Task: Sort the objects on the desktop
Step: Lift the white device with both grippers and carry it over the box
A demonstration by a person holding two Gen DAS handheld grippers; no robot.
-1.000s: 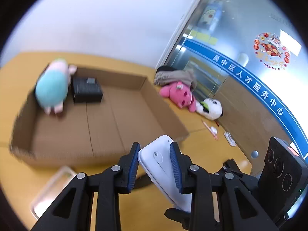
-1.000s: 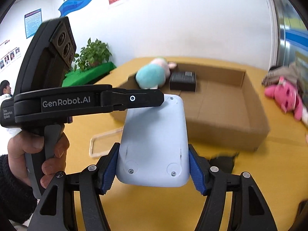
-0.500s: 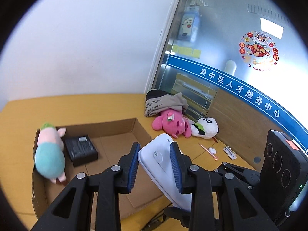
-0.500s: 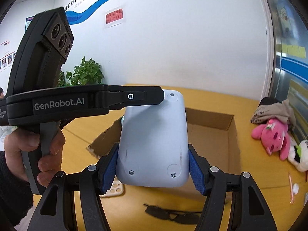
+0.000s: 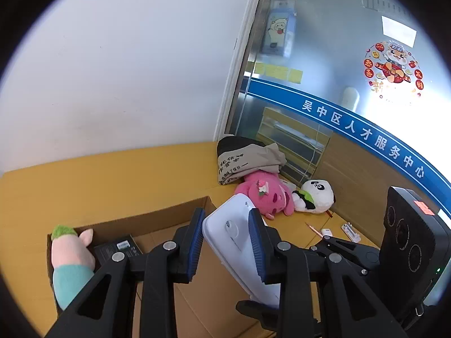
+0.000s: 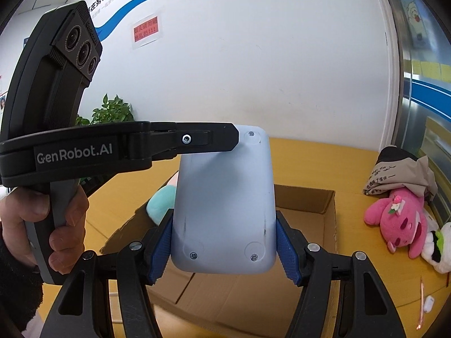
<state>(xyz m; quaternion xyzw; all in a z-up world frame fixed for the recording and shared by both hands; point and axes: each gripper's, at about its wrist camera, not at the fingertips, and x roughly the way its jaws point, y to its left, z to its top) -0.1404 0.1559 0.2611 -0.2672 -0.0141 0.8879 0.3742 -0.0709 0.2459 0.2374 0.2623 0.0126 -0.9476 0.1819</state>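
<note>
A flat white plastic device [image 5: 242, 259] with rounded corners hangs in the air between both grippers. My left gripper [image 5: 227, 225] is shut on its far end, the blue pads pressing on its two faces. My right gripper [image 6: 224, 239] is shut on its near end, clamped across its width, with the screwed underside of the device [image 6: 225, 191] facing the camera. Below and beyond lies an open cardboard box [image 6: 304, 200]. In the left wrist view the box [image 5: 157, 219] contains a teal-and-pink plush [image 5: 70, 256] and a small black box [image 5: 118, 249].
On the yellow table right of the box lie a pink plush [image 6: 394, 217], a panda plush [image 5: 315, 194], a folded grey cloth [image 5: 245, 160], a pencil [image 5: 314, 229] and a small eraser [image 5: 327, 231]. A hand [image 6: 64, 225] grips the left tool. A wall and a glass partition stand behind.
Both grippers have risen together with the white device and moved towards the box. The box and plush toys now sit lower in both views. The grips are unchanged.
</note>
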